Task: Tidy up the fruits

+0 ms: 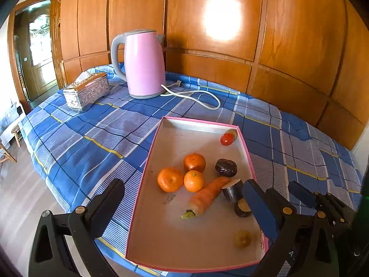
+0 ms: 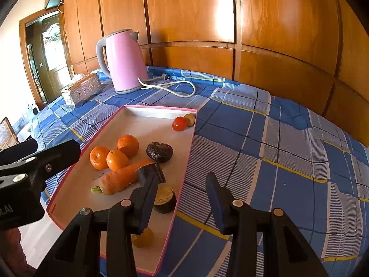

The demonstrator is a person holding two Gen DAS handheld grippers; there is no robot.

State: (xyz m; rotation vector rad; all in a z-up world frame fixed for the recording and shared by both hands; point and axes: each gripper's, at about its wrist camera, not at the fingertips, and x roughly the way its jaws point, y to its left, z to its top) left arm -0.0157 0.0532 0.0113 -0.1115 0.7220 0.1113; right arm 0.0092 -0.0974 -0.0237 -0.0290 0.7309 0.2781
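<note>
Taking the pink-rimmed tray point(image 1: 147, 161) as the landmark, a silver tissue box point(image 1: 86, 91) and a pink kettle point(image 1: 144, 64) with its white cord point(image 1: 196, 94) stood beyond the tray's far-left corner on the blue checked cloth point(image 1: 80, 143). The left gripper point(image 1: 182, 198) hovered at the tray's near end with its jaws released and wide, one finger outside the left rim, nothing between them. Inside the tray, three mandarins point(image 1: 182, 175) sat clustered near the middle, a carrot point(image 1: 207, 196) lay just right of them, and two dark cut eggplant pieces point(image 1: 233, 190) rested against the carrot's tip toward the right rim. A dark wrinkled fruit point(image 1: 226, 167) lay beyond those, a tomato point(image 1: 227, 139) and a pale round piece point(image 1: 234, 132) sat in the far-right corner, and a yellowish fruit point(image 1: 242, 239) lay in the near-right corner. The right gripper point(image 2: 182, 198) hung over the tray's right rim, jaws apart and empty. Everything already seemed gathered in the tray, with fruit and vegetables mixed; any sorting looked still to be done.
</note>
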